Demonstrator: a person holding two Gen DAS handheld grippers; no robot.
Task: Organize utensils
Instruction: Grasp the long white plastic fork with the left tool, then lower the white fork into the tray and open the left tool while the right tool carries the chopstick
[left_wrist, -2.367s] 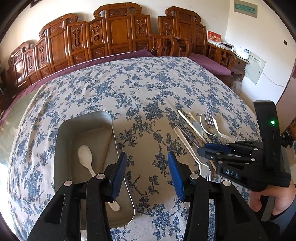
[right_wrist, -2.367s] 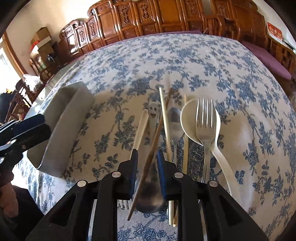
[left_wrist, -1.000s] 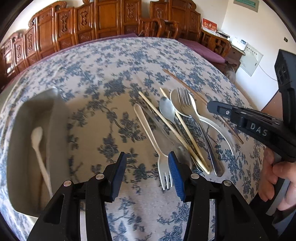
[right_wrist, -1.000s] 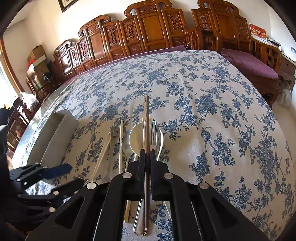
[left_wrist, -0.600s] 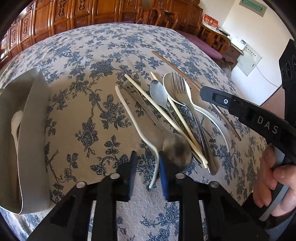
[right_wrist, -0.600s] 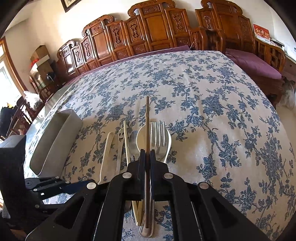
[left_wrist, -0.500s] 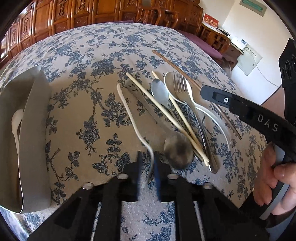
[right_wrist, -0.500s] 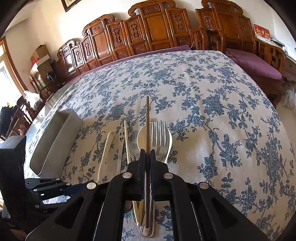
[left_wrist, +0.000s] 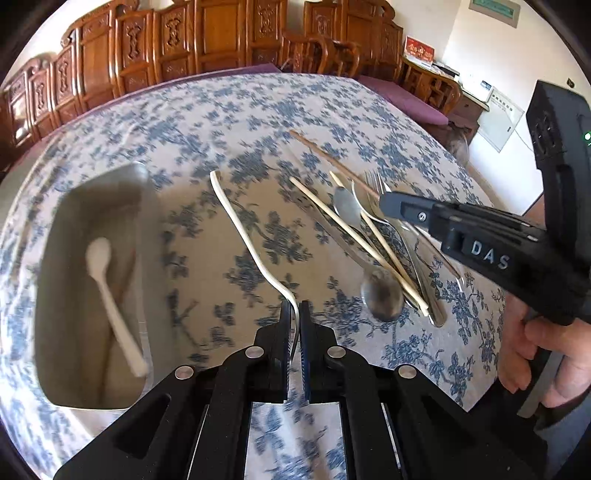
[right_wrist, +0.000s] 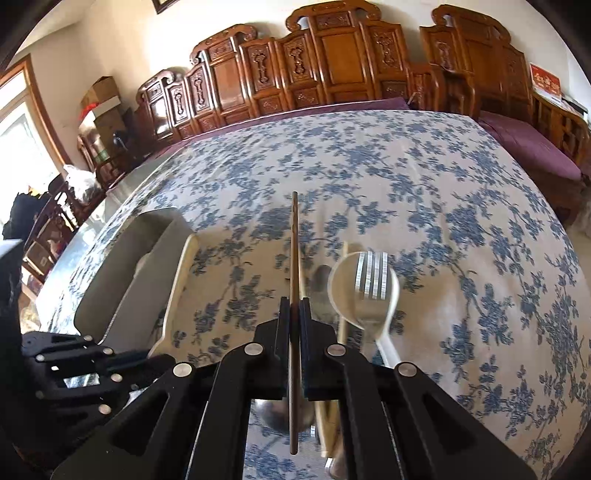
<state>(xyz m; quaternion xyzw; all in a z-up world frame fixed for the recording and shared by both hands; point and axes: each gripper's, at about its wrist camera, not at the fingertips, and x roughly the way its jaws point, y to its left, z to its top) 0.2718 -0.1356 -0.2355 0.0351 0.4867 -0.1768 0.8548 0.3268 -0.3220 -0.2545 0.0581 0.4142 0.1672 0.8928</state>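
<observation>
Reads "DAS" in pale capitals along the black body of the right gripper (left_wrist: 384, 203). Wall signs too blurred to read.

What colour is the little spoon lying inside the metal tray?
White. The spoon shows best in the left wrist view, lying in the grey tray.

Grey metal tray (left_wrist: 136, 206): white plastic spoon (left_wrist: 110, 295) lies inside. Just right of it, a cream plastic fork (left_wrist: 243, 229) held handle-forward. Further right, a brown chopstick (right_wrist: 293, 258) raised over piled cutlery (left_wrist: 376, 251).
</observation>
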